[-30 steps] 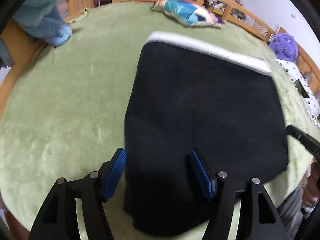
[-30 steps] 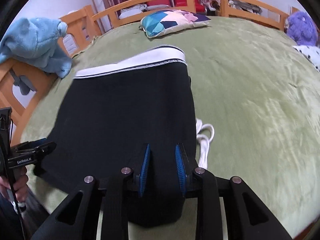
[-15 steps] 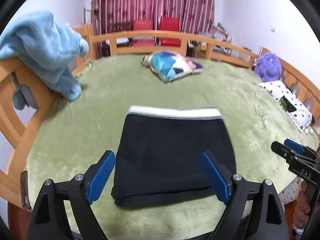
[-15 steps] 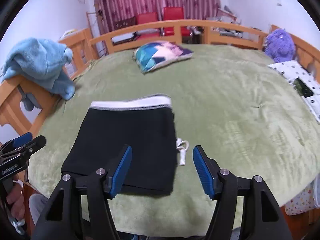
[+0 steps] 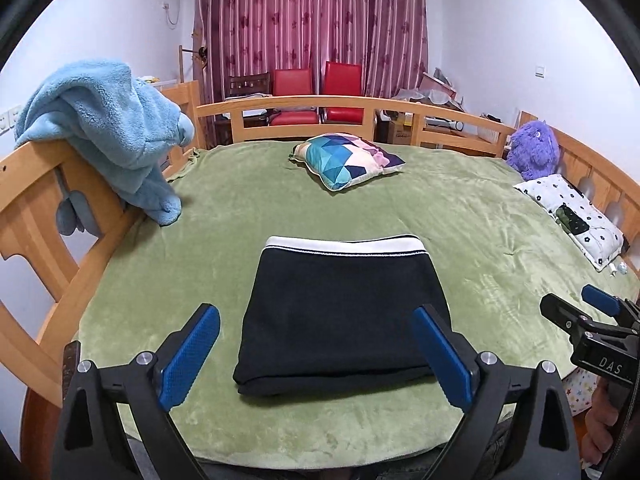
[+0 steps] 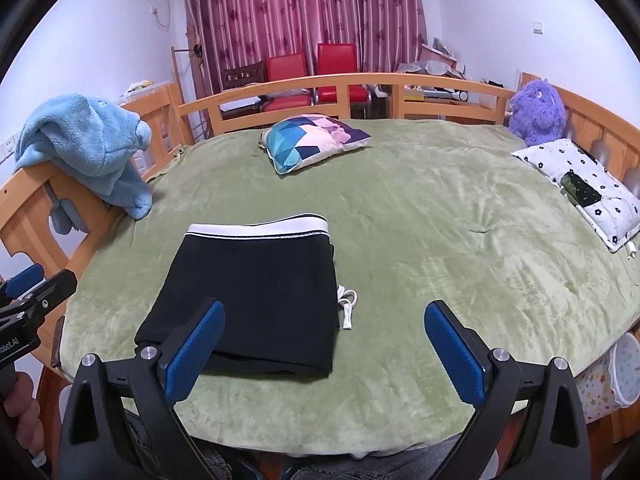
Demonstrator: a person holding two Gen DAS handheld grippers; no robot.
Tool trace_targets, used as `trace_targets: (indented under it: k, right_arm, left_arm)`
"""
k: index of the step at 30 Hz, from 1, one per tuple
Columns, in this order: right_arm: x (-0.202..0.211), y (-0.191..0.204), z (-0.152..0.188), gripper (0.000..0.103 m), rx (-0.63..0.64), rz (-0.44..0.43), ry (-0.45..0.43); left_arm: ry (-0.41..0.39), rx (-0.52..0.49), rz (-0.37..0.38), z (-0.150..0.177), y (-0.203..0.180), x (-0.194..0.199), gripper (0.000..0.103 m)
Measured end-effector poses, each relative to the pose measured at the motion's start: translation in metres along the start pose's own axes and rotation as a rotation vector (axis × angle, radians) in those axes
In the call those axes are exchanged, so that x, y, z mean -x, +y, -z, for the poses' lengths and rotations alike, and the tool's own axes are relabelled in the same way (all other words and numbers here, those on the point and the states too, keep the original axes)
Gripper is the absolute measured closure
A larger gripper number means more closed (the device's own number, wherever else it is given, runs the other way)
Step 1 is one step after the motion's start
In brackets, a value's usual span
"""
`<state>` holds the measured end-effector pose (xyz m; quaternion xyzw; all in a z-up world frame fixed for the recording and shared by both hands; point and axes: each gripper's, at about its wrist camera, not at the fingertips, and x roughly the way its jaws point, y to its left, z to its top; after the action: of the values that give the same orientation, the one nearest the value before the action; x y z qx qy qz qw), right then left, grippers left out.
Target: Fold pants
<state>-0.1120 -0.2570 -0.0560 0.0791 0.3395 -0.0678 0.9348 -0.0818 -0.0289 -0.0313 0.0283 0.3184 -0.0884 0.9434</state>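
pants [image 5: 340, 312] folded, ctr frame, ahead of L gripper [image 5: 316, 356] | R gripper [image 6: 324, 356]: pants lower left | both jaws just opened wide, nothing held

The folded pants [image 6: 256, 296] hide most of their white drawstring [image 6: 347, 307]; only its looped end shows.

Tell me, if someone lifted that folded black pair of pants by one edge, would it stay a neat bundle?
Probably not. The black pants are soft stacked layers, so they would likely droop and unfold. The white drawstring poking out at the side would probably dangle. On the fuzzy green blanket they would likely drag rather than slide.
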Motion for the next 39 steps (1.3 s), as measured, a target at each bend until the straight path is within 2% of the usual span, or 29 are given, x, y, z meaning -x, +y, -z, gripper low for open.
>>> trace_targets:
  k: [39]
  right_arm:
    - [0.022, 0.003, 0.000, 0.004, -0.011, 0.020, -0.024]
  left_arm:
    - [0.001, 0.031, 0.018, 0.000, -0.003, 0.010, 0.005]
